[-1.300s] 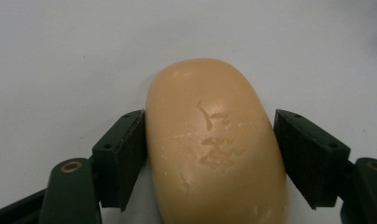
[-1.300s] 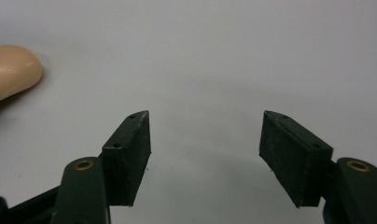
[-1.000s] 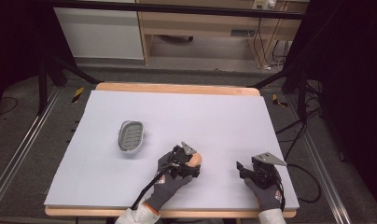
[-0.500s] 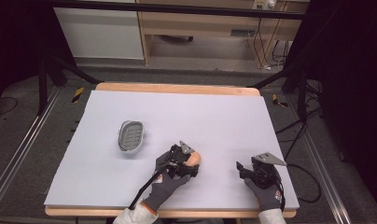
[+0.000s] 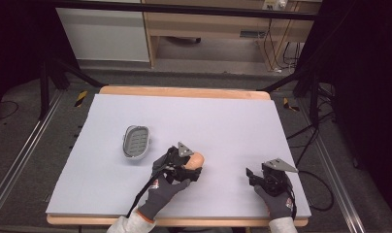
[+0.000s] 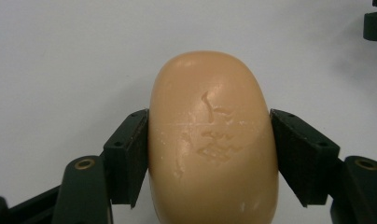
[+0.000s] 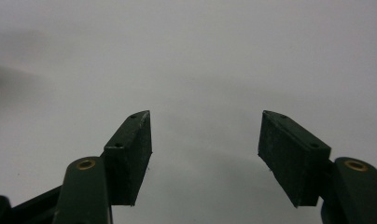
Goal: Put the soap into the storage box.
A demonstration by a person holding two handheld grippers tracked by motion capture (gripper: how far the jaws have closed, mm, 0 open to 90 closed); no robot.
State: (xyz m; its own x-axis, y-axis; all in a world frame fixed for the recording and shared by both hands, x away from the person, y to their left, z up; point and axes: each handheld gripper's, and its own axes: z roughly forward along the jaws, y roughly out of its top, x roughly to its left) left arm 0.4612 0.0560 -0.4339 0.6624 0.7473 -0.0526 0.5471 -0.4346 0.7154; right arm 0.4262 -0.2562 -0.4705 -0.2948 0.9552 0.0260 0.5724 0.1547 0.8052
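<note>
My left hand-held gripper [image 5: 191, 166] is clenched on the soap [image 5: 194, 159], a rounded tan bar. In the left gripper view the soap [image 6: 212, 140] sits squarely between my two black jaws, each pad pressed flat against one of its long sides, and its top face shows shallow scratches and a worn stamped mark. The soap is near the front middle of the counter [image 5: 223, 121], over the pale sheet that covers it; whether it rests on the sheet or is raised a little I cannot tell. The grey soap dish [image 5: 136, 141] lies to the left of the soap and slightly farther back, near but apart from it, with its ribbed inside facing up. My right hand-held gripper [image 5: 254, 175] rests near the front right corner of the counter, well apart from the soap. In the right gripper view its jaws stand wide and released, with bare pale sheet [image 7: 205, 84] between them.
</note>
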